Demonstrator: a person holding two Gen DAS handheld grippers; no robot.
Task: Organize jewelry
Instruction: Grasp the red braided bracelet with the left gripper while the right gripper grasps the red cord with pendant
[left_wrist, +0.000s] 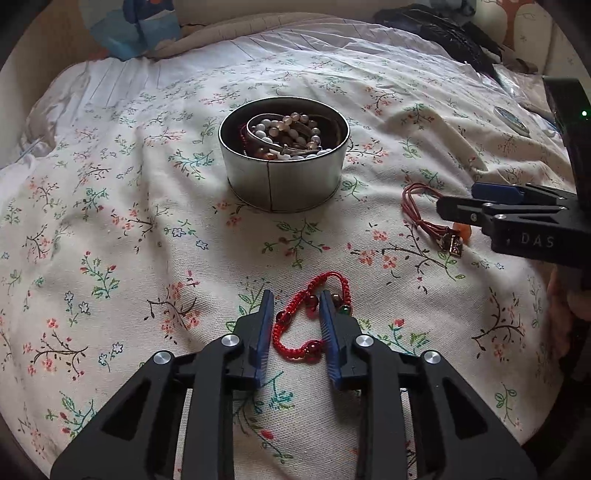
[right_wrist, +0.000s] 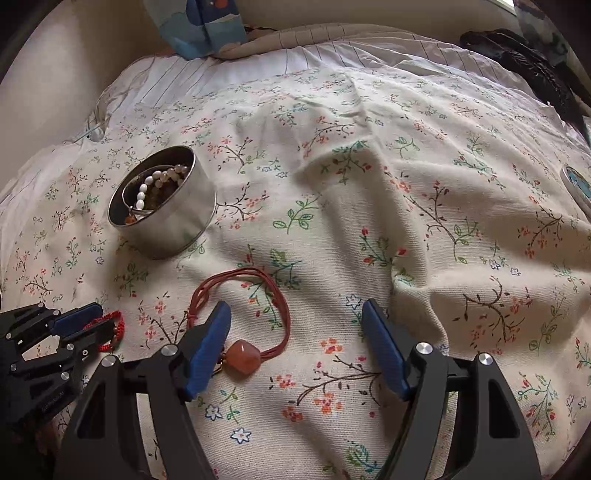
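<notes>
Left tongs (left_wrist: 296, 301) apart, straddling the red braided bracelet (left_wrist: 308, 321) on the bed (left_wrist: 110, 221). Close on the braid, not a bead, then carry it to the tin (left_wrist: 283, 173). Right tongs (right_wrist: 297, 317) apart over the cord bracelet (right_wrist: 243, 321).

- One round metal tin (left_wrist: 283, 177) near the middle of the bed, holding several beaded bracelets, too tangled to count.
- Two loose bracelets: one red braided bracelet (left_wrist: 295, 321), one red cord bracelet (right_wrist: 258, 317).
- One round lid (left_wrist: 511, 120) by the bed's right edge.
</notes>
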